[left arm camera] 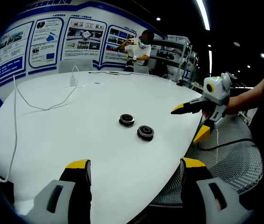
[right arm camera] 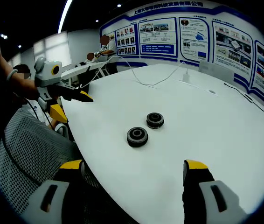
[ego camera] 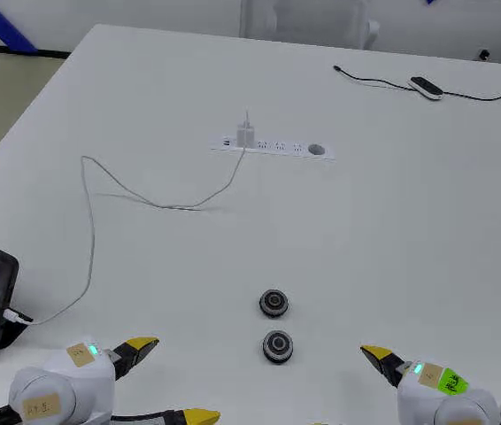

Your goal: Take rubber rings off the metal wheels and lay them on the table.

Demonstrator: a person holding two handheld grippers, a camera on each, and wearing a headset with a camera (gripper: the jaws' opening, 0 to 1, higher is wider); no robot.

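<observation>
My two claws hang at the near edge of the table, jaws spread wide and nothing in them: the left gripper on one side, the right gripper on the other. The two metal wheels lie flat between them, just in from that edge, one behind the other (close, but not touching): the nearer wheel and the farther wheel. Each shows a dark band around its rim, its rubber ring by the look of it. Neither claw touches a wheel. A power strip lies well beyond, toward the far edge.
</observation>
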